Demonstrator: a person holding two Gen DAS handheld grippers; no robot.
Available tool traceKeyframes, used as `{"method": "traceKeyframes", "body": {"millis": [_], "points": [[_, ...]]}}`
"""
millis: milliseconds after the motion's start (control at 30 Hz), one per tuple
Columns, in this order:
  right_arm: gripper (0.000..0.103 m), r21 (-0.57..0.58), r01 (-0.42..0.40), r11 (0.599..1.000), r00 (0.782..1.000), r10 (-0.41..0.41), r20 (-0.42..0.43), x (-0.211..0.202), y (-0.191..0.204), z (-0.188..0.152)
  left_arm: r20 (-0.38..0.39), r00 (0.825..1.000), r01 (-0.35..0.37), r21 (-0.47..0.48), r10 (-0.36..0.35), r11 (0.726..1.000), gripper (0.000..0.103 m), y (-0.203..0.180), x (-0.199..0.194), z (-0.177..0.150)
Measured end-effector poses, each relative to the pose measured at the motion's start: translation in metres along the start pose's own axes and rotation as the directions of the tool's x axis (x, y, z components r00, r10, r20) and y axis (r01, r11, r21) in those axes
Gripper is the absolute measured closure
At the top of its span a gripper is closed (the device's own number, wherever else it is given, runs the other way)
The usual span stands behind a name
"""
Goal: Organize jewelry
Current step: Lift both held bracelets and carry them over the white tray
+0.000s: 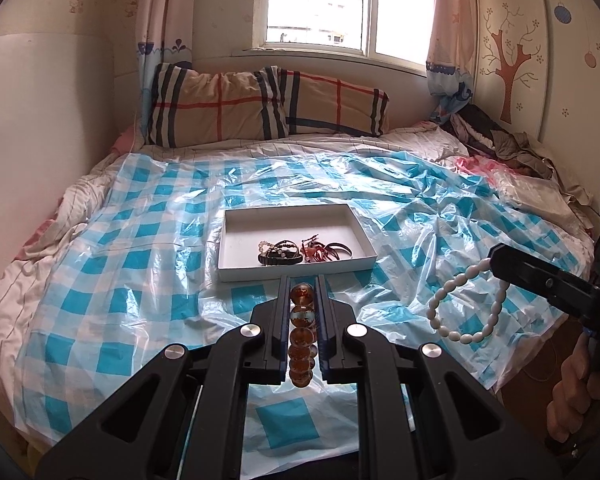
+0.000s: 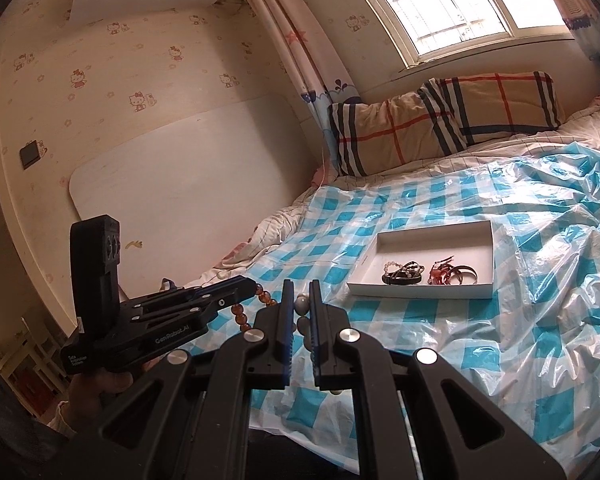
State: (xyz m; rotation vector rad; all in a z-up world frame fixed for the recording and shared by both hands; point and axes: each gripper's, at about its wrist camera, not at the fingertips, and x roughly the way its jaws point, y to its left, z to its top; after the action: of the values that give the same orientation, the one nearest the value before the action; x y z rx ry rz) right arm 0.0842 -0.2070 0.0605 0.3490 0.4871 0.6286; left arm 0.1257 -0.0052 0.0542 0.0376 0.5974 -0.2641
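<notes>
1. Left gripper [image 1: 301,292], held low over the near edge of the bed, fingers pointing forward at the tray. Jaws clamped on an amber bead bracelet [image 1: 301,338], which hangs in a vertical line between the pads. In the right wrist view the same gripper [image 2: 244,284] comes in from the left, roughly level, with the person's left hand [image 2: 100,384] wrapped under its handle and the amber beads [image 2: 256,304] looping down from the tip.
2. White tray [image 1: 236,236] sits mid-bed on the blue-checked plastic sheet [image 1: 140,280], just ahead of the left fingertips. Inside, at the near side: dark bracelets [image 1: 280,254] to the left, red pieces [image 1: 324,251] to the right, close together.
3. Right gripper [image 1: 494,258], entering from the right edge, angled up-left, well right of the tray. Closed on a white bead bracelet [image 1: 458,304] that dangles as an open loop below the tip, off the sheet. Right hand [image 1: 572,392] grips the handle low right. Its own view shows the jaws [image 2: 300,304] nearly together with pale beads [image 2: 302,306] pinched between.
4. Plaid pillows [image 1: 260,104] lie at the far end under the window [image 1: 332,4].
</notes>
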Motion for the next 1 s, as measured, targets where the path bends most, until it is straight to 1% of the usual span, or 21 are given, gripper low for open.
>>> {"method": "traceKeyframes", "body": {"millis": [733, 1000], "points": [[0.095, 0.002, -0.006, 1.000, 1.000, 0.006, 0.001, 0.001, 0.003, -0.002, -0.004, 1.000, 0.000, 0.000, 0.000, 1.000, 0.092, 0.000, 0.001, 0.001], [0.095, 0.006, -0.008, 1.000, 1.000, 0.008, -0.004, 0.006, 0.008, -0.003, -0.017, 1.000, 0.004, 0.001, -0.004, 1.000, 0.092, 0.003, 0.011, 0.001]]}}
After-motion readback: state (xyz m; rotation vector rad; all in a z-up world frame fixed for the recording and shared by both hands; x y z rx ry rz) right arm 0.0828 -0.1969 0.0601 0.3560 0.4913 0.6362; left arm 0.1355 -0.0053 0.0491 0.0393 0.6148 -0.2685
